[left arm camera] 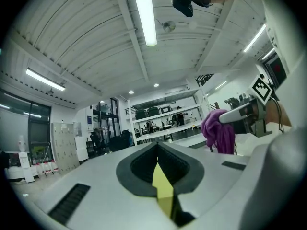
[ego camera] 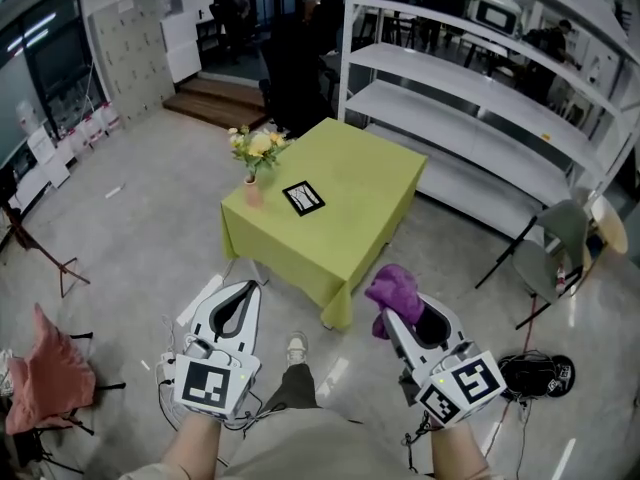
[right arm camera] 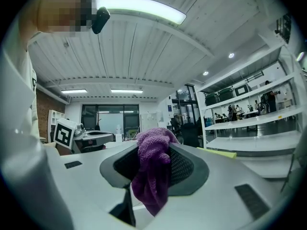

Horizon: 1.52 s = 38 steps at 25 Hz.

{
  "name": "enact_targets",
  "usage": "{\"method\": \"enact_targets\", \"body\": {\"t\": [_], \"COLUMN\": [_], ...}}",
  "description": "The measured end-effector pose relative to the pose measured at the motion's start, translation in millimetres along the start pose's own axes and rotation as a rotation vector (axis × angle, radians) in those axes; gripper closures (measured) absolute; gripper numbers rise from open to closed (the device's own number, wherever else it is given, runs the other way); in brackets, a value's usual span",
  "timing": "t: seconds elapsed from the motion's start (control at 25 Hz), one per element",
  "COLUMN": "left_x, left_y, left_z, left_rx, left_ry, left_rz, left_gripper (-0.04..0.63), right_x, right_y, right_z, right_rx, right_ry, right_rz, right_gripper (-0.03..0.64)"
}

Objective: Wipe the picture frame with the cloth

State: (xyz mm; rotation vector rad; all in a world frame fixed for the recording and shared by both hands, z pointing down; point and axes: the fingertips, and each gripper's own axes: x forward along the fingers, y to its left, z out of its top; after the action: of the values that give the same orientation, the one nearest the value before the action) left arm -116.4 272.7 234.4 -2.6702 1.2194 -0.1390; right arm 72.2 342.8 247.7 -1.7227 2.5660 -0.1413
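Note:
A black picture frame (ego camera: 303, 197) lies flat on the green-clothed table (ego camera: 350, 228), well ahead of both grippers. A purple cloth (ego camera: 393, 290) bunches out of my right gripper (ego camera: 386, 313), which is shut on it; in the right gripper view the cloth (right arm camera: 153, 171) hangs from between the jaws (right arm camera: 154, 145). My left gripper (ego camera: 245, 286) is held low at the left, shut, with nothing in it. In the left gripper view its jaws (left arm camera: 157, 147) meet, with the cloth (left arm camera: 218, 128) showing off to the right. Both grippers are in the air, short of the table.
A vase of yellow flowers (ego camera: 255, 158) stands on the table left of the frame. White shelving (ego camera: 480, 98) runs behind it. Chairs (ego camera: 560, 238) stand at the right, and a stand with red fabric (ego camera: 50, 373) at the left. A person's shoe (ego camera: 296, 348) shows below.

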Motion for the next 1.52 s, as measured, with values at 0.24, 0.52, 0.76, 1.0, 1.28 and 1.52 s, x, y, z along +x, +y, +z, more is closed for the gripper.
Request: {"method": "enact_targets", "body": {"t": [0.24, 0.52, 0.76, 1.0, 1.28, 1.52], "left_x": [41, 101, 161, 222, 291, 338], "left_y": [21, 60, 103, 150, 199, 227], "left_z": [-17, -30, -45, -73, -112, -150], "left_rx": [-0.004, -0.008, -0.024, -0.032, -0.012, -0.023], "left_ry": [0.013, 0.028, 0.046, 0.092, 0.155, 0.203], "left_rz": [-0.018, -0.033, -0.063, -0.098, -0.16, -0.185], "left_gripper": [0.588, 0.588, 0.588, 0.588, 0.588, 0.588], "right_x": [42, 106, 177, 258, 358, 417], "right_y": [-22, -56, -84, -110, -136, -161], "right_z": [-15, -17, -16, -19, -36, -57], "right_rx": [0.016, 0.019, 0.028, 0.029, 0.058, 0.038], "right_ry": [0.03, 0.075, 0.11, 0.148, 0.193, 0.237], "right_rz": [-0.002, -0.012, -0.026, -0.033, -0.035, -0.044], "right_gripper": [0.46, 0.46, 0.46, 0.46, 0.46, 0.46]}}
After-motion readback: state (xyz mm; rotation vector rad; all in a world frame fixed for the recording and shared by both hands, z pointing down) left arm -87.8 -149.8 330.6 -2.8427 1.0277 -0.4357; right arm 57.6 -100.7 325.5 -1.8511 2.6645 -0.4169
